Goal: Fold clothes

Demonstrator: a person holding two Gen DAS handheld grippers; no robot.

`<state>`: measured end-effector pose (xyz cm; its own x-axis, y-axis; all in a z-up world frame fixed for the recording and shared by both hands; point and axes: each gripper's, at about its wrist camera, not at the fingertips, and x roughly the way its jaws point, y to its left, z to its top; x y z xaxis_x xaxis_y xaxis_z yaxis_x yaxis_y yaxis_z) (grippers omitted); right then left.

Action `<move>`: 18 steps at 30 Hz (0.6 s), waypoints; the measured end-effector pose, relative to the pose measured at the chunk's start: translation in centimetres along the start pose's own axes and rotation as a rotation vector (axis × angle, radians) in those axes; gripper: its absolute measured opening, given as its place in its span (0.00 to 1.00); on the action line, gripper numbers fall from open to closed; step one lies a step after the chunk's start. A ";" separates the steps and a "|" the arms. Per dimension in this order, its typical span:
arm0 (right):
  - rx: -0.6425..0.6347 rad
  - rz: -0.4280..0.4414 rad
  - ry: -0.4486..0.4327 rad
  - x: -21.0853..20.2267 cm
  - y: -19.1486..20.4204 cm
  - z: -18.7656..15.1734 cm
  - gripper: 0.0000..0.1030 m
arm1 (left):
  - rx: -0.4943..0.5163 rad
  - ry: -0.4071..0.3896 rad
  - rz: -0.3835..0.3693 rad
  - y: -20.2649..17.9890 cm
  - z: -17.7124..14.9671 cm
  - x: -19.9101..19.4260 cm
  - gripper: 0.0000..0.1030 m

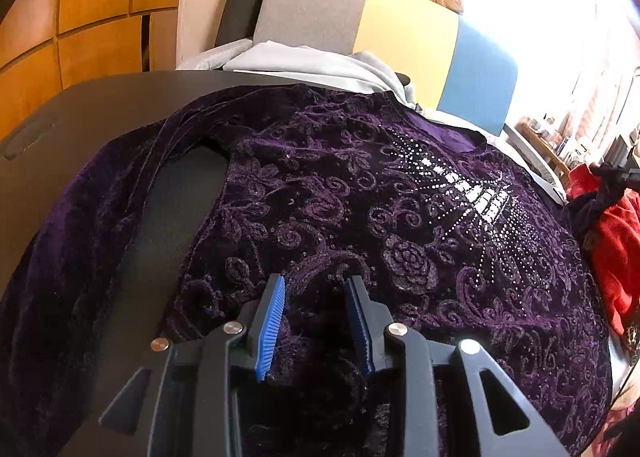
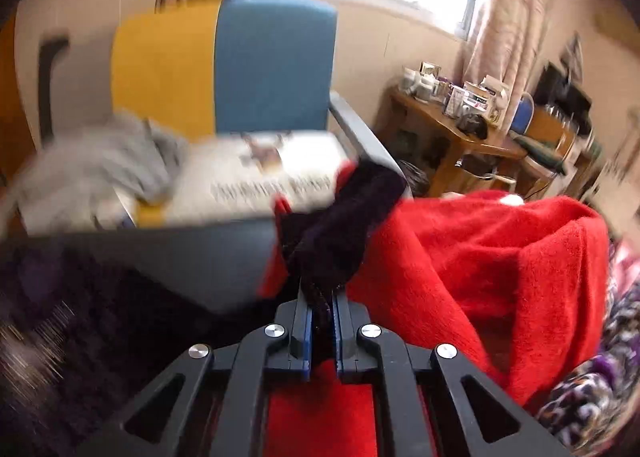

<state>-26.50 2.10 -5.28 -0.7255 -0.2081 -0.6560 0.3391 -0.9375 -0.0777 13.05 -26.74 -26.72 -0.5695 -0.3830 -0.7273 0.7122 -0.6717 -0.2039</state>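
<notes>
Purple velvet top (image 1: 360, 193) lies flat for folding: left gripper (image 1: 316, 297) half-open over its hem, holding nothing, right gripper (image 2: 320, 299) pinching a dark sleeve (image 2: 340, 217).

Right claw (image 2: 321, 303) closed on a fold of dark purple velvet cloth (image 2: 340, 225), which rises ahead of the pads. A red fleece garment (image 2: 500, 269) lies just right. Beyond, blurred: a yellow-and-blue chair (image 2: 224, 65) bearing grey clothing (image 2: 100, 165).

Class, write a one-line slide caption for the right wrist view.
Right gripper shut on a dark purple sleeve, beside a red sweater, with a chair behind.
</notes>
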 end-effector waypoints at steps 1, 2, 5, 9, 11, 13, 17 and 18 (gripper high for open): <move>0.019 0.046 -0.026 -0.9 0.2 0.5 0.08 | -0.001 0.000 -0.001 0.0 0.0 0.0 0.31; 0.036 0.102 -0.048 -1.6 0.6 1.0 0.08 | 0.000 -0.001 0.000 0.0 0.0 0.0 0.31; 0.066 0.380 -0.105 -4.1 2.3 2.3 0.08 | 0.000 -0.001 -0.001 0.0 0.1 0.0 0.32; -0.087 0.790 -0.083 -7.2 9.5 1.9 0.11 | -0.005 0.000 -0.003 0.0 0.1 0.0 0.32; -0.194 0.913 -0.038 -8.5 13.5 0.3 0.21 | -0.004 0.000 -0.005 0.0 0.2 0.0 0.32; -0.241 0.930 0.003 -9.1 16.3 -1.8 0.64 | 0.004 0.004 -0.016 -0.1 0.2 0.0 0.32; -0.147 0.935 0.072 -8.6 17.5 -7.0 0.79 | 0.019 0.040 -0.020 -0.4 0.7 -0.2 0.36; -0.121 0.937 0.107 -8.2 17.6 -8.5 0.79 | 0.025 0.048 -0.023 -0.5 1.0 -0.3 0.36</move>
<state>-9.51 -10.34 -7.64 -0.0708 -0.8284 -0.5556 0.8191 -0.3661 0.4415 12.49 -26.91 -25.72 -0.5650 -0.3370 -0.7532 0.6882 -0.6959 -0.2049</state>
